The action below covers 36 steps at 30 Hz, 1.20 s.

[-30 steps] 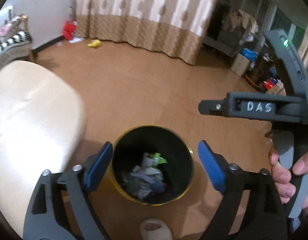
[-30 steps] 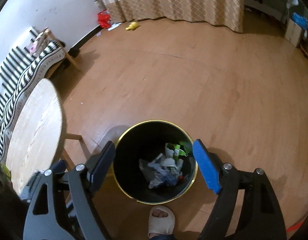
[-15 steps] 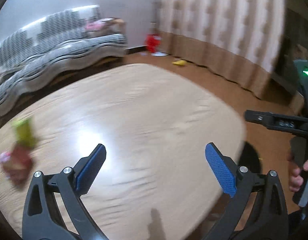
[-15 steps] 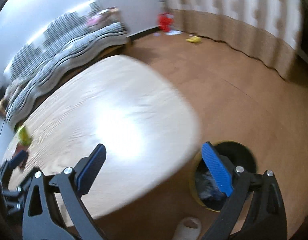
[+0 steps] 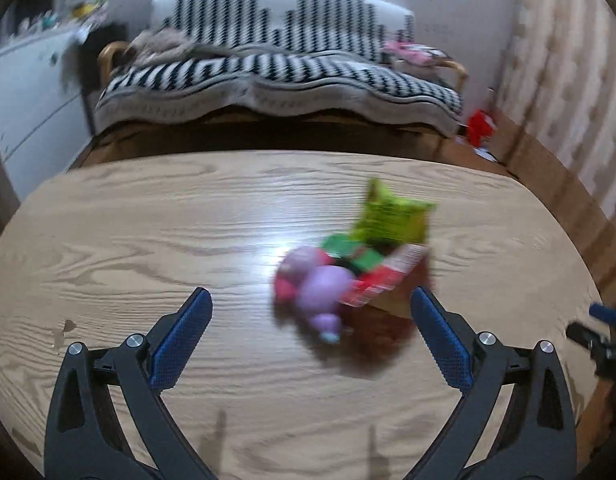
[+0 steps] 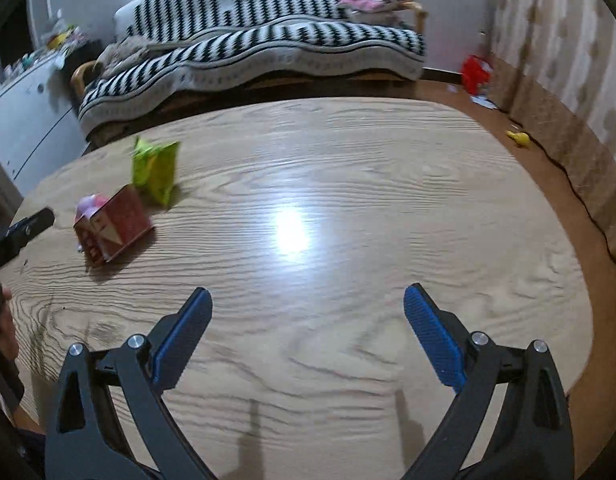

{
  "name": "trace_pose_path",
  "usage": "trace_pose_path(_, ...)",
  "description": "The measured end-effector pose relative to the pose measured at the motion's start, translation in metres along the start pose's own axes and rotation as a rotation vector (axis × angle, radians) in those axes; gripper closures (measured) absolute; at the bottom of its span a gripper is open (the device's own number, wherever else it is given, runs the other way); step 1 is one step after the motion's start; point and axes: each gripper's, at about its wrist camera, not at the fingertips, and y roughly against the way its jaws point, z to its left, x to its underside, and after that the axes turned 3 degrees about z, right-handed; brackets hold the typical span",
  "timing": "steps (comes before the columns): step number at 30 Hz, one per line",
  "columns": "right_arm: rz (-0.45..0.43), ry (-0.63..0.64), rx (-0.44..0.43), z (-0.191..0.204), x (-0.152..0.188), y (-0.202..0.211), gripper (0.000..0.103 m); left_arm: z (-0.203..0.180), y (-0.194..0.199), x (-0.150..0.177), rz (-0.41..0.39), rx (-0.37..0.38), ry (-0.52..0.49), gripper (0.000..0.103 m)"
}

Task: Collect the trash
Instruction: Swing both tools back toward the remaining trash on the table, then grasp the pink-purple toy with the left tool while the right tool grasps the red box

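Hovering over the light wooden oval table (image 5: 156, 240), the left gripper (image 5: 309, 332) has its blue-padded fingers (image 5: 180, 336) spread wide and holds nothing. The trash lies on the table just ahead of it, a bit to the right: a crumpled bright green wrapper (image 5: 391, 220), a red and white cardboard box (image 5: 383, 284) and a soft purple lump (image 5: 319, 284), all bunched together and blurry. Half a second ago this pile sat far off at the left edge of that view; a second ago the view looked down into a black bin with a gold rim.

The right gripper (image 6: 306, 332) also has its fingers (image 6: 431, 340) apart and empty, above a bare part of the table (image 6: 347, 200). From its view, the green wrapper (image 6: 154, 170) and the red box (image 6: 112, 228) lie well off to the left, near the left gripper's tip (image 6: 28, 224). The bin has gone from this view too.

Behind the table stands a sofa with a black and white zigzag cover (image 5: 276, 76).
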Motion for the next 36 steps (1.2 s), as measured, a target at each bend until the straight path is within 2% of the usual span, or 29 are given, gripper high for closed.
trace_pose_path(3,0.023,0.010,-0.028,0.018,-0.004,-0.015,0.010,0.018,-0.021,-0.010,0.041,0.021,0.063,0.007)
trace_pose_path(8,0.055,0.007,-0.081,0.044,-0.009,-0.034,0.010,0.015,-0.051,-0.015,0.096,0.046,0.111,0.007)
trace_pose_path(14,0.083,0.016,-0.122,0.065,-0.016,-0.051,0.010,0.011,-0.067,-0.018,0.108,0.048,0.126,0.007)
trace_pose_path(16,0.094,0.017,-0.149,0.074,-0.018,-0.058,0.010,0.009,-0.070,-0.016,0.113,0.068,0.110,0.019)
trace_pose_path(18,0.097,0.015,-0.180,0.083,-0.021,-0.063,0.010,0.007,-0.073,-0.014,0.132,0.094,0.097,0.040)
trace_pose_path(19,0.097,0.014,-0.197,0.086,-0.022,-0.064,0.010,0.007,-0.073,-0.011,0.137,0.090,0.086,0.041)
trace_pose_path(24,0.126,-0.022,-0.294,0.105,-0.029,-0.078,0.010,0.012,-0.059,-0.008,0.134,0.105,0.070,0.050)
trace_pose_path(27,0.161,-0.072,-0.348,0.113,-0.035,-0.090,0.008,0.019,-0.043,-0.007,0.111,0.098,0.059,0.051)
trace_pose_path(32,0.159,-0.108,-0.376,0.131,-0.044,-0.098,0.007,0.049,-0.021,-0.006,0.092,0.025,0.081,0.051)
trace_pose_path(36,0.155,-0.138,-0.361,0.148,-0.055,-0.106,0.007,0.085,-0.011,-0.003,0.091,-0.025,0.173,0.051)
